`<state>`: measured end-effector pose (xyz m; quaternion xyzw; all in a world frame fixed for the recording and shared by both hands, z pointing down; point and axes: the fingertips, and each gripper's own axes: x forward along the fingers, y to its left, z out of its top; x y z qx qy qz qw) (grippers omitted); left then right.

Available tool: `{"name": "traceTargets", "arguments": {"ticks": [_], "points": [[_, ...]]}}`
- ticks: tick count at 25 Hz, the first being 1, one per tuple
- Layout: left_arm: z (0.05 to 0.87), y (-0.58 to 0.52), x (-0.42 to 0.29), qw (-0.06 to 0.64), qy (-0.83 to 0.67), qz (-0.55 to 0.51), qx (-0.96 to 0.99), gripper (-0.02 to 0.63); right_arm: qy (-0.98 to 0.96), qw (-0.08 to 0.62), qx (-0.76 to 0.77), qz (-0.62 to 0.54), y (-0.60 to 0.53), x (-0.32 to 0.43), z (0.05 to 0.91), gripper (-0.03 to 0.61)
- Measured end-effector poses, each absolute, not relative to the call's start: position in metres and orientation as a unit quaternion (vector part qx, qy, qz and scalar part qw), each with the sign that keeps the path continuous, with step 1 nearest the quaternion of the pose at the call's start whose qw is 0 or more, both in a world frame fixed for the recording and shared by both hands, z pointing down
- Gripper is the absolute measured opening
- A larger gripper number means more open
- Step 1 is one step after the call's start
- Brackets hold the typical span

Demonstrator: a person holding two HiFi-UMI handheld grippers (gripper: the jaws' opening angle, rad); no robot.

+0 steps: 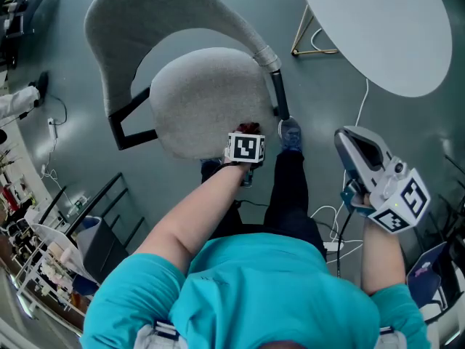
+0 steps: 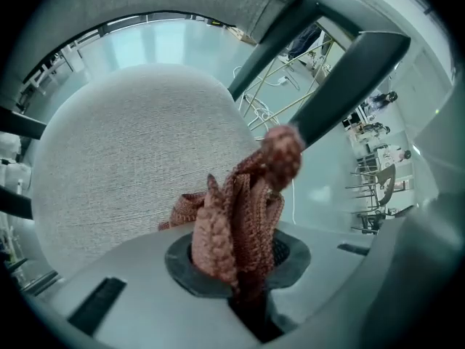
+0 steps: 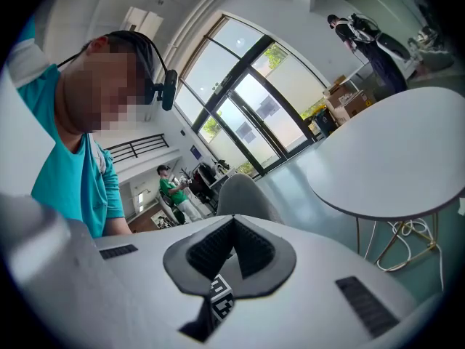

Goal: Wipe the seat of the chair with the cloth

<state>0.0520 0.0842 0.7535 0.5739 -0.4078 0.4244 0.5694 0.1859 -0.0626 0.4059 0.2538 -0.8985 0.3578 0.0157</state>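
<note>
Your left tool (image 1: pixel 248 132) grips the cloth (image 2: pixel 243 209) at the lower-right edge of the seat (image 1: pixel 207 97) — most wiping seemingly remains; your right tool (image 3: pixel 232 222) sits closed, empty.

Off to the right there's a round white table (image 1: pixel 385 27) on thin gold wire legs (image 1: pixel 309 38), nothing on top of it. The floor (image 1: pixel 341 100) is a shiny grey-green, with a white cable (image 1: pixel 361 107) trailing down to a power strip (image 1: pixel 333 246). A blue sneaker (image 1: pixel 290 134) and dark trousers (image 1: pixel 290 187) show under a teal shirt (image 1: pixel 276 297). Black metal racks (image 1: pixel 94 195) sit at the lower left. In the right gripper view there are tall windows (image 3: pixel 254 115), someone in a green top (image 3: pixel 171 189), someone in dark clothes (image 3: pixel 363 35) and cardboard boxes (image 3: pixel 345 100).
</note>
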Motion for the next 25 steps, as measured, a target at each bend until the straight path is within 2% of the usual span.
{"name": "traceTargets", "arguments": {"ticks": [10,19,22,25], "points": [[0.753,0.082,0.098,0.566,-0.372,0.427,0.599,0.054,-0.892,0.008,0.271,0.363,-0.064,0.209,0.413,-0.003],[0.742,0.097,0.196,0.589,-0.256,0.384,0.663,0.054,-0.892,0.018,0.273,0.361,-0.063,0.217,0.413,-0.003],[0.711,0.103,0.197,0.603,-0.238,0.350,0.677,0.054,-0.895,0.023,0.270,0.353,-0.064,0.213,0.404,-0.003],[0.675,0.110,0.165,0.600,-0.237,0.325,0.692,0.055,-0.900,0.025,0.266,0.344,-0.061,0.201,0.385,-0.003]]}}
